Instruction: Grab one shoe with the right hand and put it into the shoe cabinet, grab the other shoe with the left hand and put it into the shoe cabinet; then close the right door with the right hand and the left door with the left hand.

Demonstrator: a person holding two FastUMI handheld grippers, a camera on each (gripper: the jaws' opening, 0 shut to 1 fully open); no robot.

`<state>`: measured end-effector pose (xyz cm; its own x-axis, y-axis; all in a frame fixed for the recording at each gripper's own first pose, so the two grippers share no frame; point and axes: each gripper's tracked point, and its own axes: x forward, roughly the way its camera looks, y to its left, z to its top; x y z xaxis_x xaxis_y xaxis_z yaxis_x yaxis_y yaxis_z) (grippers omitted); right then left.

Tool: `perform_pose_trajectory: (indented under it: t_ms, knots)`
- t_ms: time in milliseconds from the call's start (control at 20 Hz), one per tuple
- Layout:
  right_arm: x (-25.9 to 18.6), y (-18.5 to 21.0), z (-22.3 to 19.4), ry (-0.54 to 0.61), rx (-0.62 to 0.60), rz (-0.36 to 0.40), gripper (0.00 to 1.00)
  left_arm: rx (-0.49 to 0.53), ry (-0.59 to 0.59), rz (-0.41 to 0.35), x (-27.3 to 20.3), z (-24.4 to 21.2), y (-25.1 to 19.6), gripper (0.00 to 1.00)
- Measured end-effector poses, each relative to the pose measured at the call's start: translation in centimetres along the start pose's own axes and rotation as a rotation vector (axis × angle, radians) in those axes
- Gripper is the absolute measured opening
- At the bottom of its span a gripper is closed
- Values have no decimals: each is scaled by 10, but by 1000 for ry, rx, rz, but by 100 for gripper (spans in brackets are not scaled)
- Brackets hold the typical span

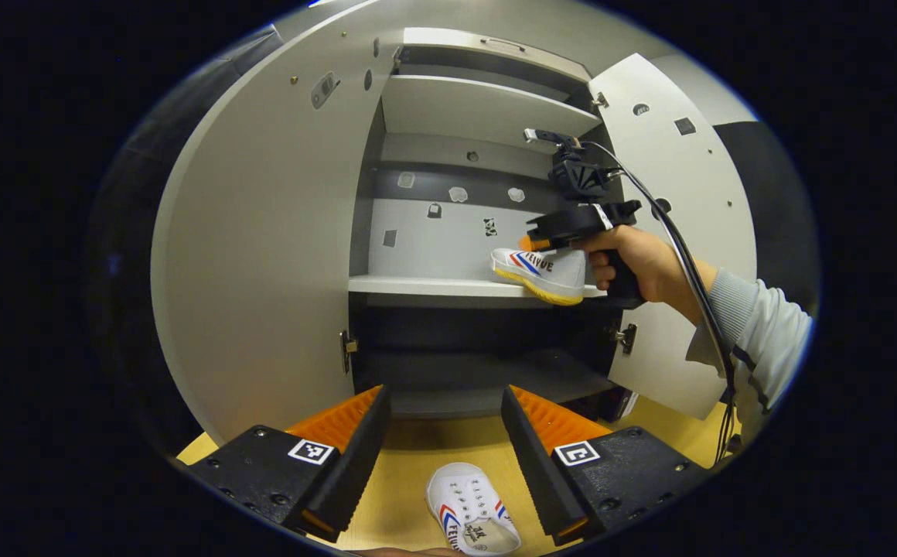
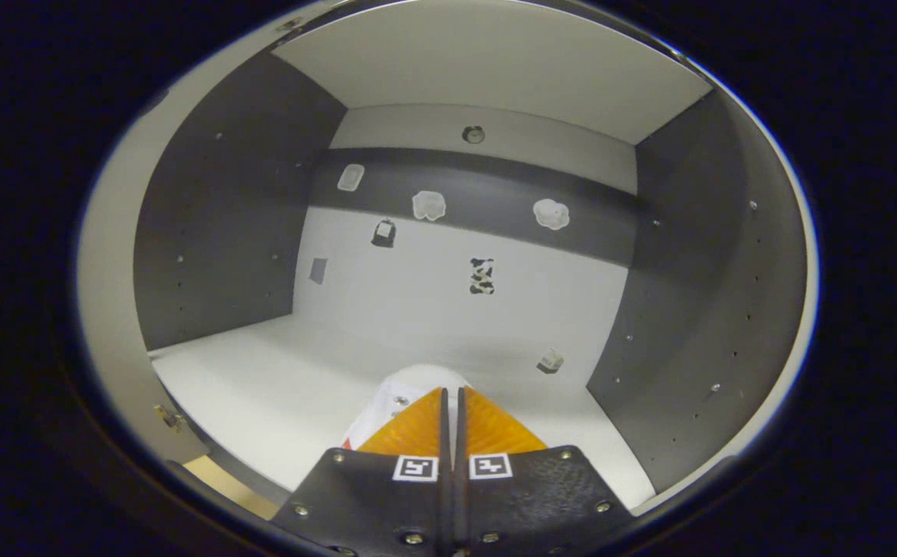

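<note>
A white shoe (image 1: 470,512) with red and blue stripes lies on the wooden floor, below and between the fingers of my left gripper (image 1: 445,394), which is open and apart from it. The open shoe cabinet (image 1: 448,285) stands ahead. The other white shoe (image 1: 543,272), yellow-soled, sits at the right end of the middle shelf, its heel over the front edge. My right gripper (image 1: 535,243), held by a hand, grips its top. In the right gripper view the right gripper (image 2: 452,396) is shut on that shoe (image 2: 406,387), inside the shelf compartment.
The left door (image 1: 263,255) and right door (image 1: 673,232) both stand wide open. Upper shelf (image 1: 479,108) and dark bottom compartment (image 1: 479,371) hold nothing I can see. A sleeve (image 1: 765,340) and cable reach in front of the right door. Small stickers dot the back wall (image 2: 456,294).
</note>
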<state>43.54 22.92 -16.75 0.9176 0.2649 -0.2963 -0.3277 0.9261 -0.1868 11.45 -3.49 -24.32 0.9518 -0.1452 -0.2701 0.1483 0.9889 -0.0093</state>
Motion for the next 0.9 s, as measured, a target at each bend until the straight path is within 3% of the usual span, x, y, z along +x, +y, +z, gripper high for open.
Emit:
perform_pose_trajectory:
  t_ms: [50,300,550,700,750,900]
  knots:
    - [2,-7,-1,-4,-34,-30,1,0,3,-4,0,-1,0,89]
    - [-5,-5,18,-53,27,-22,1,6,-3,-4,-1,-1,0,88]
    - [-58,1,57,-166,84,8,2,-10,17,-22,-4,-9,-4,88]
    - [-101,-6,69,-217,118,-21,31,7,46,-8,-6,-20,-4,88]
    - [-116,-5,70,-228,119,-29,58,13,64,-2,-7,-25,-3,88]
    - [-161,-7,65,-259,90,-80,98,29,125,6,-10,-49,-2,88]
